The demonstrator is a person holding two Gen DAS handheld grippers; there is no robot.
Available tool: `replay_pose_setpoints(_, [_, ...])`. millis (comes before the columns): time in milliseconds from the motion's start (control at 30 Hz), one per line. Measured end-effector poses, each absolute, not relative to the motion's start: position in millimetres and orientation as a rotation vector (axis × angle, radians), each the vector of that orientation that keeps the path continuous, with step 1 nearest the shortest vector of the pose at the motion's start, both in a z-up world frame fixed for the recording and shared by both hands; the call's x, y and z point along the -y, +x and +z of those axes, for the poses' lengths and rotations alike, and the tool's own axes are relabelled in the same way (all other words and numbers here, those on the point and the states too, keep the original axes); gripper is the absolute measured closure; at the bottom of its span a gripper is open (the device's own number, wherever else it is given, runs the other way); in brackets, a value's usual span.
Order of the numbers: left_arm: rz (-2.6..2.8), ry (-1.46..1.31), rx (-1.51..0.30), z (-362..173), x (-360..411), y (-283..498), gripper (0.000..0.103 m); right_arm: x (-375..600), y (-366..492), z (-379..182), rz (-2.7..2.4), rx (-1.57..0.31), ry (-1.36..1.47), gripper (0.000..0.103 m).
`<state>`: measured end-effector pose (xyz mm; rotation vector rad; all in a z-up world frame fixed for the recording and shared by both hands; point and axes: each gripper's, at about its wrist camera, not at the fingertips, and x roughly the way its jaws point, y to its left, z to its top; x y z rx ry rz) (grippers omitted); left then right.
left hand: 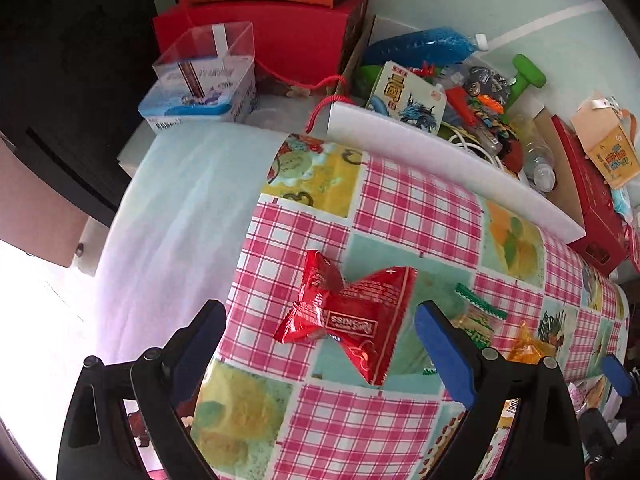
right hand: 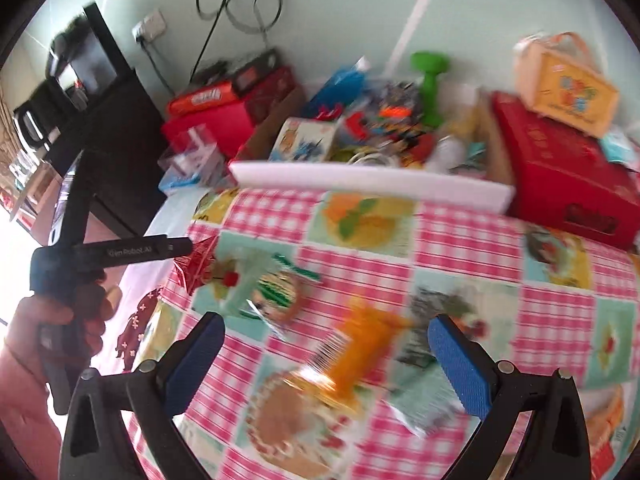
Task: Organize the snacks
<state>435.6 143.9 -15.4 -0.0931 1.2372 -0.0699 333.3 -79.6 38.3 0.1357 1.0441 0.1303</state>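
A red foil snack packet (left hand: 348,316) lies on the pink checked tablecloth (left hand: 416,208), between and just beyond my left gripper's (left hand: 320,340) open fingers, not held. A green-edged snack (left hand: 478,316) and an orange-wrapped snack (left hand: 528,346) lie to its right. In the blurred right wrist view, my right gripper (right hand: 326,356) is open above the orange snack (right hand: 356,356), with the green-edged snack (right hand: 278,290) beyond it on the left and a pale green packet (right hand: 424,404) near the right finger. The red packet (right hand: 198,264) shows by the left gripper's tip.
A white foam board (left hand: 452,160) fronts a cardboard box of toys and bottles (left hand: 460,96) behind the cloth. Red boxes (left hand: 280,36), a clear-lidded box (left hand: 204,80) and a red flat box (right hand: 560,172) stand at the back. The table's left edge drops off near the person's hand (right hand: 56,320).
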Motion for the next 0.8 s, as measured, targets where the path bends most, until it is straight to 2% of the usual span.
replay_pose_setpoints(133, [-0.093, -0.099, -1.241, -26.8, -144.6, 442.9, 0.008, 53.9, 367.0, 4.2, 0.139, -1.155, 0.116, 0.015])
replay_pose_setpoints(467, [-0.150, -0.092, -1.248, -44.6, -136.9, 459.1, 0.008, 23.1, 403.8, -49.6, 0.099, -1.277, 0.110, 0.021])
replay_pose_setpoints(500, [-0.154, -0.095, -1.249, -46.3, -136.1, 460.0, 0.010, 20.7, 404.4, -53.9, 0.089, -1.285, 0.103, 0.023])
replay_pose_setpoints(600, [-0.165, -0.087, -1.249, -51.8, -132.5, 460.8, 0.027, 16.9, 403.4, -59.4, 0.069, -1.272, 0.080, 0.026])
replay_pose_setpoints(800, [-0.173, -0.091, -1.268, -64.5, -128.2, 458.2, 0.034, 14.4, 401.1, -67.3, 0.062, -1.258, 0.067, 0.031])
